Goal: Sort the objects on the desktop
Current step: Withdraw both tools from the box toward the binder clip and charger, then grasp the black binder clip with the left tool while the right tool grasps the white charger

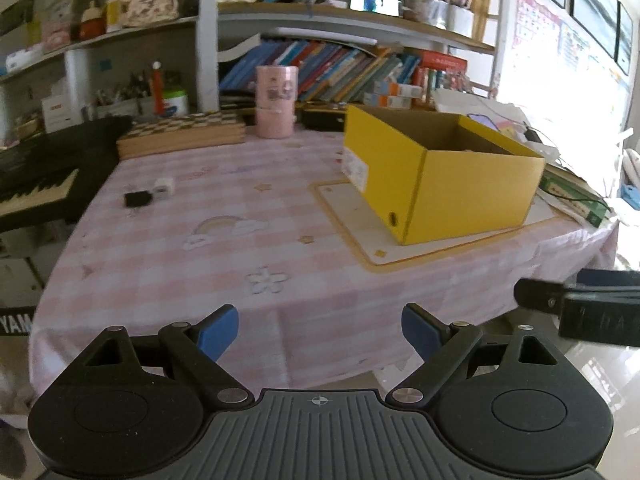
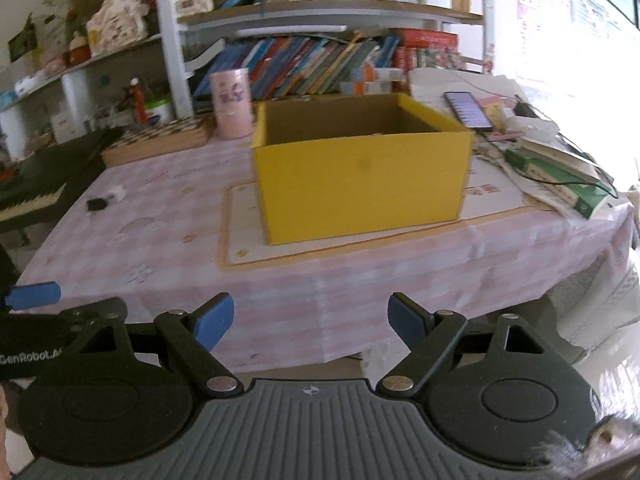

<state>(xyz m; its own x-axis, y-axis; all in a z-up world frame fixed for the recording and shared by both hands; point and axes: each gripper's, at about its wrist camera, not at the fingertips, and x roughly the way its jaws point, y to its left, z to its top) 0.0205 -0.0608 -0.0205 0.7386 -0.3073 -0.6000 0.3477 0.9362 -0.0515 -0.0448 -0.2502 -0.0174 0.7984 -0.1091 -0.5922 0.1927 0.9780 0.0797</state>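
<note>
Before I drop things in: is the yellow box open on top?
Open. The yellow box stands upright with no lid; its brown inner walls show in both views.

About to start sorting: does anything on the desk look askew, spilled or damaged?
Nothing spilled or damaged. The yellow box stands upright and open on its mat. The small black and white items sit together, apart from it. Books at the far right are piled untidily.
</note>
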